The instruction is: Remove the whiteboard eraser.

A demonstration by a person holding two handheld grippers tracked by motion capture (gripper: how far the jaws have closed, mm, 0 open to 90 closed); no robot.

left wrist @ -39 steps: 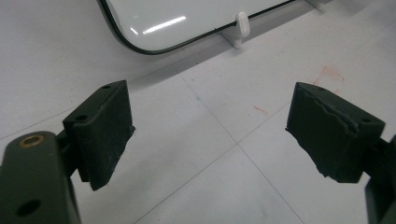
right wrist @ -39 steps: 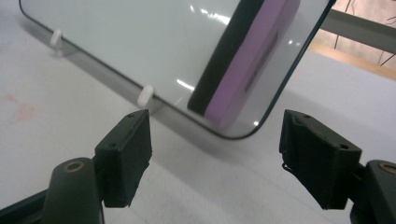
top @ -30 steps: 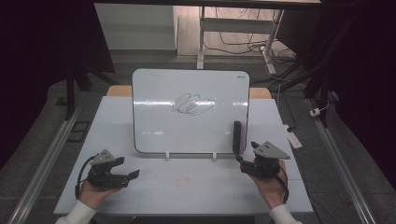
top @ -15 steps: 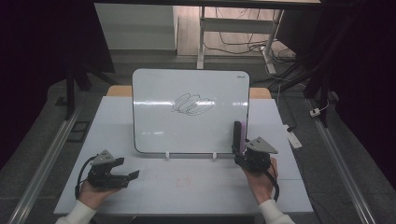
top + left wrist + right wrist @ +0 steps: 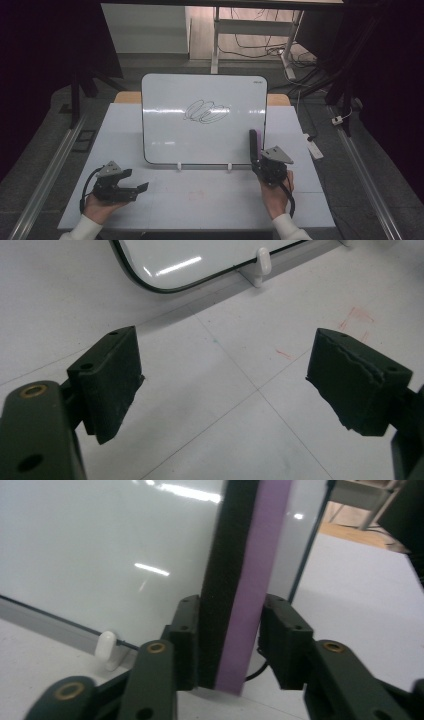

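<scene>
Right gripper view: your right tongs [image 5: 232,630] have just been closing and now pinch the eraser [image 5: 245,580], a flat bar of purple foam with black felt, upright at the whiteboard's [image 5: 165,115] right edge. Next, probably, sweep the felt across the scribble [image 5: 205,111]. Your left tongs [image 5: 225,385] rest wide open, empty, below the board's left corner.

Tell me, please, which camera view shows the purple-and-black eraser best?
The right gripper view: the eraser stands upright, close up, between the right gripper's jaws, which have just been closing on it. The high view shows it small beside the whiteboard. The left gripper view shows the whiteboard's corner and table.
</scene>
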